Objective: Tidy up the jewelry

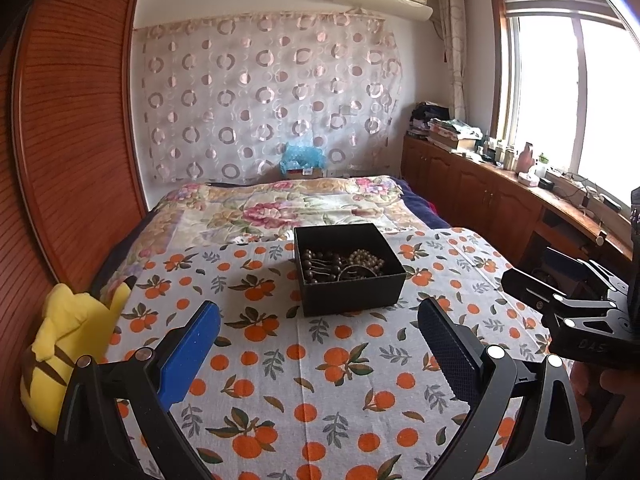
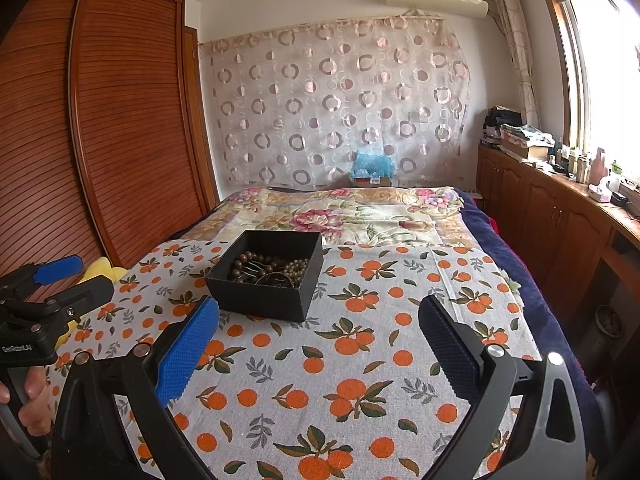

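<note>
A black open box (image 1: 352, 292) (image 2: 260, 298) rests on the orange-print cloth (image 1: 320, 380) (image 2: 360, 360) on the bed. Inside lie dark brown wooden beads (image 1: 320, 265) (image 2: 250, 266) and pale pearl-like beads (image 1: 366, 260) (image 2: 298, 268), tangled together. My left gripper (image 1: 320, 316) is open, short of the box, with nothing between its blue pads. My right gripper (image 2: 318, 312) is open too, just in front and to the right of the box, and holds nothing. Each gripper shows at the edge of the other's view, the right one (image 1: 560, 304) and the left one (image 2: 60, 280).
A yellow plush toy (image 1: 68, 344) (image 2: 100, 270) sits at the cloth's left edge beside a wooden wardrobe (image 1: 72, 140). A floral quilt (image 1: 280, 204) covers the far bed. Low wooden cabinets (image 1: 480, 184) with clutter run along the right under a window. A hand (image 2: 36, 396) holds the left gripper's handle.
</note>
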Available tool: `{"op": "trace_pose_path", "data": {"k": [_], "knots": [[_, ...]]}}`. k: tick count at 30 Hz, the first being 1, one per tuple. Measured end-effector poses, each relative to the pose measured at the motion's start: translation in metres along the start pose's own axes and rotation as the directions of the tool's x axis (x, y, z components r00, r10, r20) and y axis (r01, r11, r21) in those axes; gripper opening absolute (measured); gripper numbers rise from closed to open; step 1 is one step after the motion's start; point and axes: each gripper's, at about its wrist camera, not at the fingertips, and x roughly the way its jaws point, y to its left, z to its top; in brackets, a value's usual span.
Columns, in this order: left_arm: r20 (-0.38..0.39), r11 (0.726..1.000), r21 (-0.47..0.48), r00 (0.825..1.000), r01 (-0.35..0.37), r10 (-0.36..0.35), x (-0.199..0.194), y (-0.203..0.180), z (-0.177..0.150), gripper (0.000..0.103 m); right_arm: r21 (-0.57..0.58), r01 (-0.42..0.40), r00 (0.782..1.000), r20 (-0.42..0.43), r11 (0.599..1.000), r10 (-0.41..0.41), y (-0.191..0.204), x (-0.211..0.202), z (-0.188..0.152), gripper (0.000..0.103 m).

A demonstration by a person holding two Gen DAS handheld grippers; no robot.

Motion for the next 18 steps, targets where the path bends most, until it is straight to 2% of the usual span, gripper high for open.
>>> {"op": "trace_pose_path", "data": {"k": [18], "knots": [[0.003,1.000,0.001,1.000,0.002,-0.002,-0.0014,-0.0015,0.0011,0.095,0.002,-0.002,1.000,-0.001,1.000,0.002,-0.0002,0.0003,-0.0007,0.100]]}}
